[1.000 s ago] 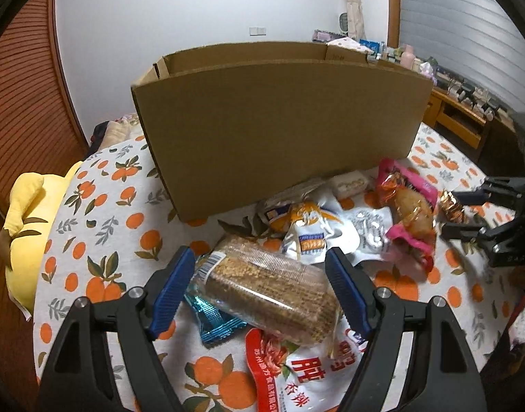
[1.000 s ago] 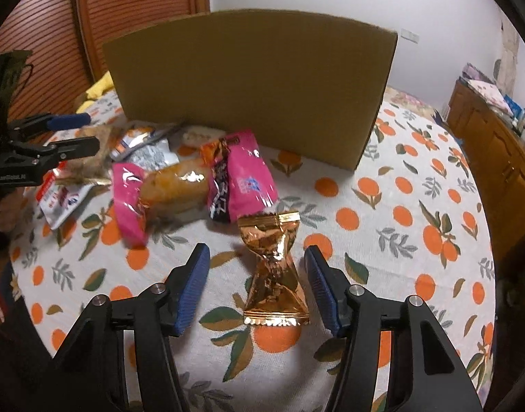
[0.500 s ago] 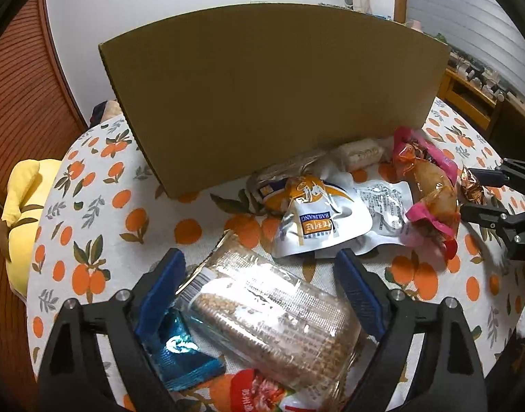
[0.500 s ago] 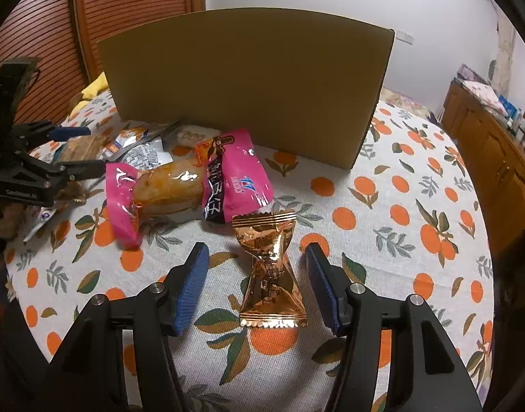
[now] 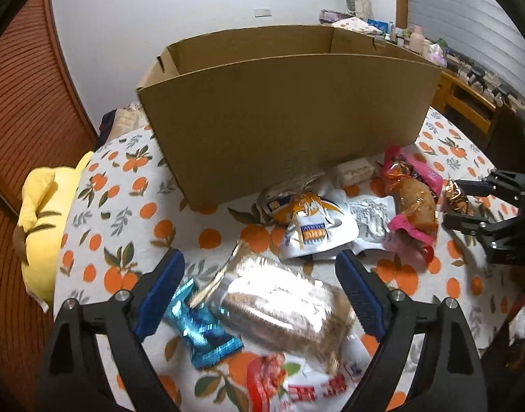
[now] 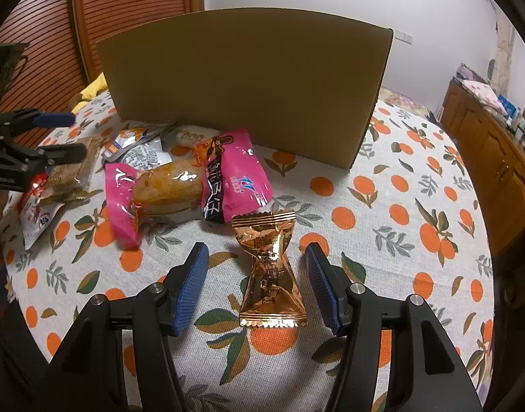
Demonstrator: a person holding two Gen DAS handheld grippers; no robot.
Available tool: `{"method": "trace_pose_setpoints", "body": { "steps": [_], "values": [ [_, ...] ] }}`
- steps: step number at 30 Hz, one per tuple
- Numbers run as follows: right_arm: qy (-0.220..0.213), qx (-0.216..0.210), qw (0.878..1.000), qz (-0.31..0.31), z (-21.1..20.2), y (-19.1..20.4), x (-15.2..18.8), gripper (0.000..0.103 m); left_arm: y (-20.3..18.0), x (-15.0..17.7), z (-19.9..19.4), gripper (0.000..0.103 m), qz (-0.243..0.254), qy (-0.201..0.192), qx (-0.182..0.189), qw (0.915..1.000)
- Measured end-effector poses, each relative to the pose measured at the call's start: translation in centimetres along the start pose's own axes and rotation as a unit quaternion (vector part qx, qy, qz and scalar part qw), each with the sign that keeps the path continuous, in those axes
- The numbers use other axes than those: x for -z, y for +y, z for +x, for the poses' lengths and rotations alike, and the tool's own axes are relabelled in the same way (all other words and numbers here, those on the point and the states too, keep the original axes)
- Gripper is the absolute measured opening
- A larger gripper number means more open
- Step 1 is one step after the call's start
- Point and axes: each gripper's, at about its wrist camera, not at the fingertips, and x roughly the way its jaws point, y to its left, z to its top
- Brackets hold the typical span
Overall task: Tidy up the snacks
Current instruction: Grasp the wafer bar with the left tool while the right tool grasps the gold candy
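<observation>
A clear-wrapped brown cracker pack (image 5: 279, 305) lies on the orange-print tablecloth between the fingers of my left gripper (image 5: 259, 292), which is open; neither pad presses on it. Beside it are a blue foil wrapper (image 5: 200, 329) and a red-and-white packet (image 5: 296, 384). My right gripper (image 6: 257, 285) is open around a copper foil candy (image 6: 269, 267), with a gap on both sides. Just beyond the candy lies a pink sausage pack (image 6: 166, 189). An open cardboard box (image 5: 289, 120) stands behind the snacks. The left gripper (image 6: 53, 134) also shows at the left edge of the right wrist view.
A white snack bag (image 5: 314, 230) and silver sachets lie in front of the box. A yellow plush (image 5: 42, 213) sits off the table's left edge. A wooden cabinet (image 6: 495, 144) stands to the right. The round table's edge curves close behind both grippers.
The left gripper's jaws have spread wider around the cracker pack, and its view dipped and then rose until the box's inside shows again. The right gripper and the candy have not moved.
</observation>
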Motion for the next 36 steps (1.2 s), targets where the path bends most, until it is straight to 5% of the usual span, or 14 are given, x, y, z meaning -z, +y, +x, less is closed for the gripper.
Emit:
{"method": "trace_pose_setpoints", "body": {
  "steps": [9,19,28,36],
  "values": [
    [0.000,0.000,1.000,0.001,0.0,0.0,0.1,0.059,0.2,1.5,0.8,0.090,-0.064,0.029,0.012,0.9975],
    [-0.001,-0.001,1.000,0.001,-0.1,0.0,0.1,0.059,-0.4,1.4,2.2,0.087,-0.080,0.033,0.027,0.9959],
    [-0.002,-0.001,1.000,0.002,-0.1,0.0,0.0,0.059,0.0,0.8,2.3,0.052,-0.086,0.019,0.033,0.9956],
    [-0.003,-0.001,1.000,0.002,-0.1,0.0,0.0,0.059,1.1,1.1,1.5,0.045,-0.086,0.003,0.026,0.9959]
  ]
}}
